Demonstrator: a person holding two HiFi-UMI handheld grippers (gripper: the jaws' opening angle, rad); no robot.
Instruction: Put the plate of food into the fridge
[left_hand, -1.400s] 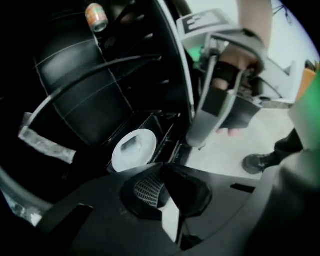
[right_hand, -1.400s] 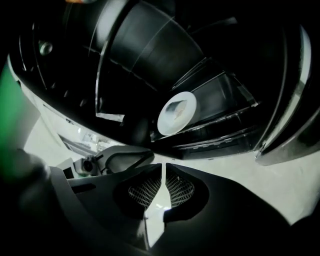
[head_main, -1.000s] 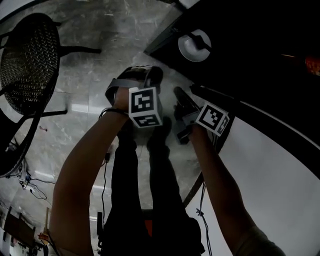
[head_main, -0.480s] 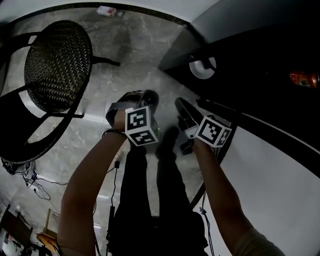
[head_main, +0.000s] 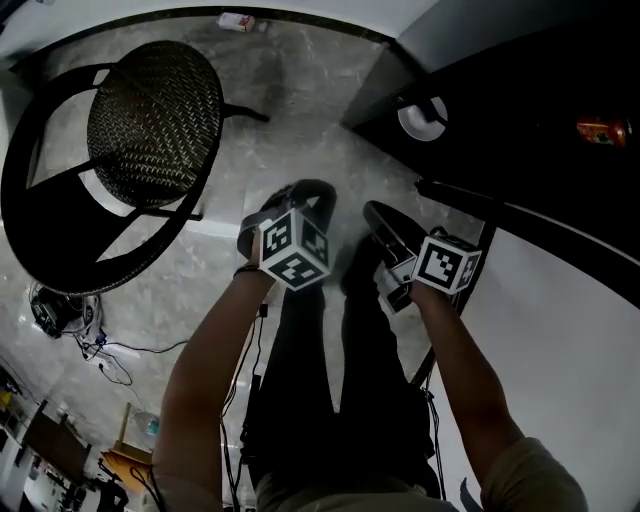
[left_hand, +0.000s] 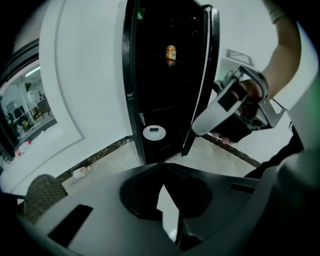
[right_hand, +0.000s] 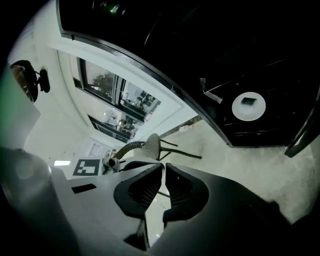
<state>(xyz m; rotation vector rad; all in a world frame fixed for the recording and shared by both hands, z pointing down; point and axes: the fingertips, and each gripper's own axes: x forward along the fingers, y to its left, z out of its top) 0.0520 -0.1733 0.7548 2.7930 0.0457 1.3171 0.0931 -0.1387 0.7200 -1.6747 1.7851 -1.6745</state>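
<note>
On a low shelf inside the open fridge (left_hand: 150, 85) rests the plate of food (left_hand: 154, 132). Before it, both the left gripper (left_hand: 161, 165) and the right gripper (right_hand: 164, 165) have their jaws closed, holding nothing.

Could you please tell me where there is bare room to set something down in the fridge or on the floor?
In the fridge, the spot beside the plate looks bare, and so does that beside the can higher up, though both are dark. The floor between chair and fridge is free. Cables crowd the floor beside the chair.
</note>
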